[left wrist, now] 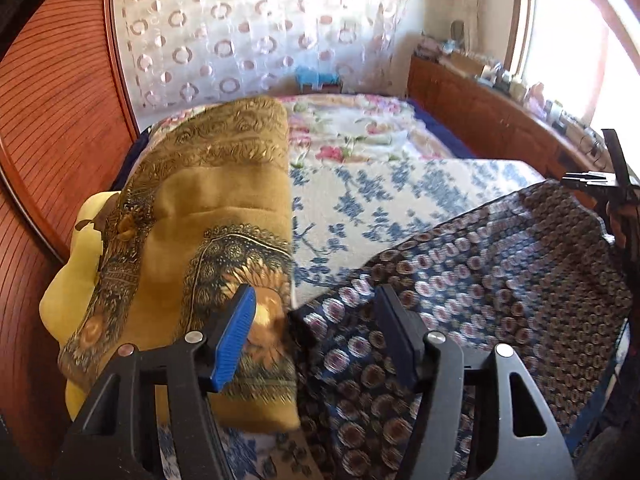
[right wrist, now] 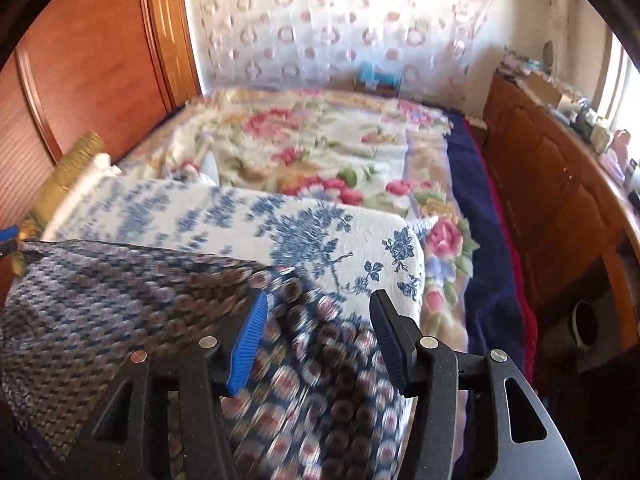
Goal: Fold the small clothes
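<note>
A dark blue cloth with a small round pattern lies spread over a white board with blue flowers. It also shows in the right wrist view, with one edge running across the board. My left gripper is open above the cloth's left edge. My right gripper is open above the cloth's right part, and its black frame shows at the far right of the left wrist view. A folded mustard scarf with a dark border lies to the left.
A yellow item lies under the mustard scarf. The board rests on a bed with a floral blanket. A wooden wardrobe stands at the left and a low wooden cabinet with clutter at the right. A sheer curtain hangs behind.
</note>
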### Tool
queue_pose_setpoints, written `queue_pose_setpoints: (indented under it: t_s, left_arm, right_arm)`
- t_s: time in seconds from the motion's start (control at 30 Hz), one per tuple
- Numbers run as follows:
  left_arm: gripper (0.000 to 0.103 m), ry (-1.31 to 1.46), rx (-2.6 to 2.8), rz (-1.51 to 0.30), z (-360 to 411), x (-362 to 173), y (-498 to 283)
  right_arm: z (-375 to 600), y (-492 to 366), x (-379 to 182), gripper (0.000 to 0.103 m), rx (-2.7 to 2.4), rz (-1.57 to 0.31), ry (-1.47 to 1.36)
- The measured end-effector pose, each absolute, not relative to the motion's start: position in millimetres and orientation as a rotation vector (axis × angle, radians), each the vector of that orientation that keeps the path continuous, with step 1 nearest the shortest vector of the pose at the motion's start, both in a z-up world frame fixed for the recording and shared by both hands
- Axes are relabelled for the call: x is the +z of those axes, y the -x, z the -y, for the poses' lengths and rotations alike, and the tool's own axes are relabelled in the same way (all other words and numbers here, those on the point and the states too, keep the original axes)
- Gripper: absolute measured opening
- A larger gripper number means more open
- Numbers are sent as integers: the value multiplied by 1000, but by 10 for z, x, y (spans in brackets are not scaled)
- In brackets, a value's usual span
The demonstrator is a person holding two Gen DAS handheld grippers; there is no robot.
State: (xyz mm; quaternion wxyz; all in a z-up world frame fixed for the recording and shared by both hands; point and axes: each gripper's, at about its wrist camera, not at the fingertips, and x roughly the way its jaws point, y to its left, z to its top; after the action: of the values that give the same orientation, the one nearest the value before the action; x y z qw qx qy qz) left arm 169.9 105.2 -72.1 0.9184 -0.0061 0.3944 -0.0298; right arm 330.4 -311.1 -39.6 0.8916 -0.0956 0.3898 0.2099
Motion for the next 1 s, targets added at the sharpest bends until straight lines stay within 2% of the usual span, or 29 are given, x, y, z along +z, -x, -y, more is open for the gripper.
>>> queue_pose_setpoints:
  t_s: [0.2,0.4,0.47,0.53,0.7,0.8,0.83,1.0]
  left_arm:
    - [63,-50,-64,-852,-998,-850,-1796]
    - [51,-97,-71,-854,-951,-868,-1752]
    - [44,-101,-70,-851,-957,-866,-1729]
    - [28,-107,-79,-851,-951,-857,-1690]
    - [28,-123,-114,-849,-850,-870,-1623]
    - [25,-125,-126,-858,-807,-908,-1649]
    - [4,-130,-128,-856,-795,-912,-1659]
    - [4,-101,-74,-757,-864,-574,-1711]
  right_arm:
    - [3045,-3659,-665,55,476,-895,243]
    - [2924,-3680,-724,55,504,-870,306]
    - [2931,-3634,-724,46,511,-862,308]
    - [2931,-3565,-712,28,522,-858,316]
    - [2939,-3434,-659,9,536,-849,349]
    - [2945,-3400,-647,4,531,-842,363]
    - [2947,-3380,-634,3,527,-833,365]
    - [3016,-3214,-341,2,514,-726,316]
